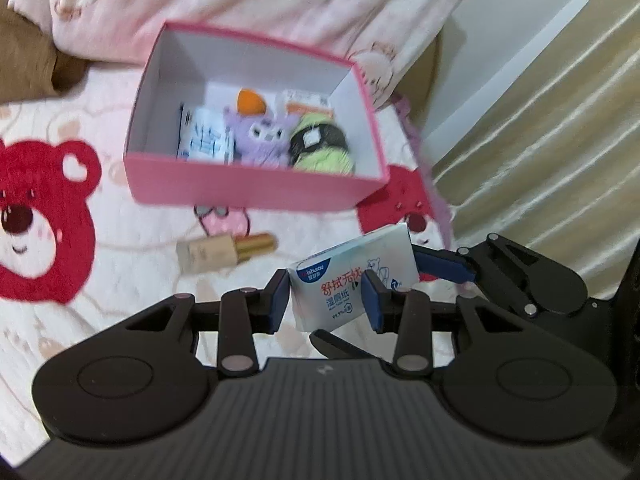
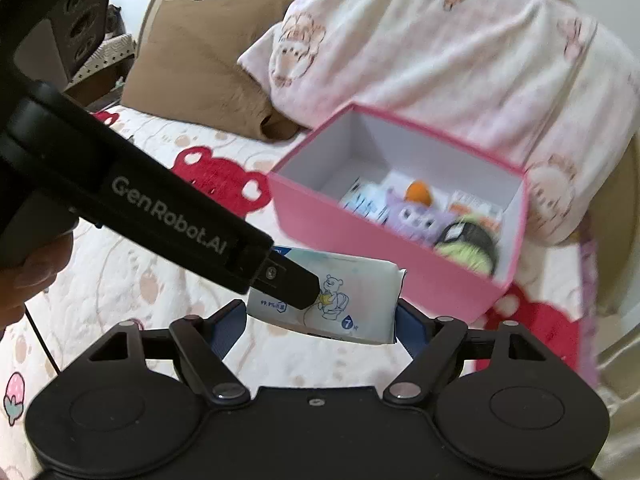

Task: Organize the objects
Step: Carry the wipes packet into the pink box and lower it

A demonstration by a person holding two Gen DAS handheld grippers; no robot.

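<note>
Left gripper (image 1: 326, 300) and right gripper (image 2: 320, 320): both closed on wipes pack (image 1: 352, 276), held above blanket (image 1: 120, 280). At 12 o'clock, pink box (image 1: 248, 188) holding toys; at 10, lipstick (image 1: 228, 252).

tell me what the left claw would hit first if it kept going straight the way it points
Probably the pink box: its near wall lies ahead of the left claw, which holds the wipes pack. Depth is unclear; it might pass over the rim.
</note>
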